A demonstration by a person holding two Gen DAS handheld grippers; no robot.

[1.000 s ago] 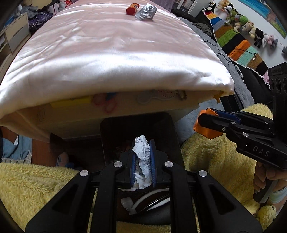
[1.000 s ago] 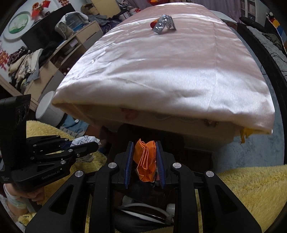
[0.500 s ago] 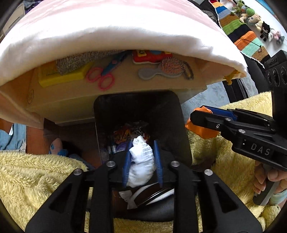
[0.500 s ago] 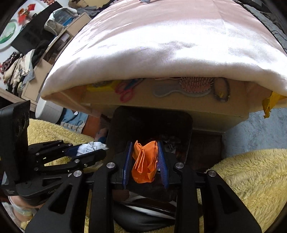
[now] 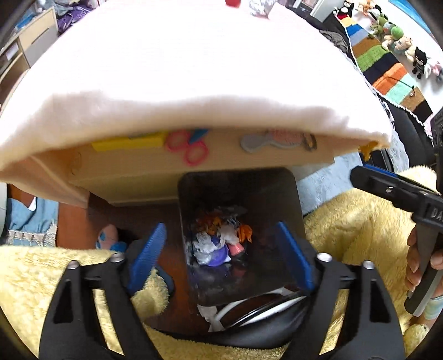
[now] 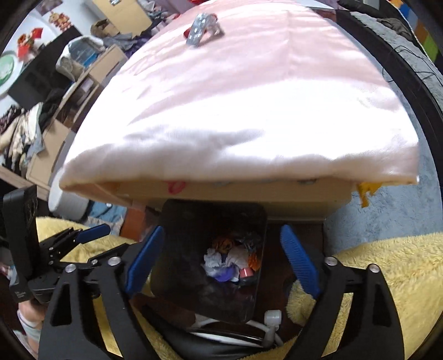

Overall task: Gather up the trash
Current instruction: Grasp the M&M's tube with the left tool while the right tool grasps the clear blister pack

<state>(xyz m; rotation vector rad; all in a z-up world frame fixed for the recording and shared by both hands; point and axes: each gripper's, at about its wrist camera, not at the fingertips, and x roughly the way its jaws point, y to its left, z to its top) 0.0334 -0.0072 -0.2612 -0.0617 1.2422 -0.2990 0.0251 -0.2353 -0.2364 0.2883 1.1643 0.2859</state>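
A dark trash bin [image 5: 288, 199] stands on the floor below the table edge, also in the right wrist view [image 6: 177, 221]. Crumpled white and orange trash [image 5: 218, 241] lies at its bottom [image 6: 232, 257]. My left gripper [image 5: 221, 257] is open and empty above the bin. My right gripper [image 6: 221, 257] is open and empty above the bin too. On the far end of the pink tablecloth [image 6: 249, 97] lie a silver blister pack [image 6: 200, 27] and a red item [image 5: 232, 2].
A shelf under the tablecloth holds pink scissors [image 5: 188, 149], a yellow object [image 5: 127, 142] and a hairbrush [image 5: 268, 138]. A yellow fluffy rug [image 5: 360, 221] surrounds the bin. Drawers and clothes stand at left [image 6: 41, 124]. A striped blanket with plush toys lies at right [image 5: 387, 69].
Both grippers opened over the bin. The white crumpled paper left the left gripper and the orange paper left the right; both now lie in the bin.
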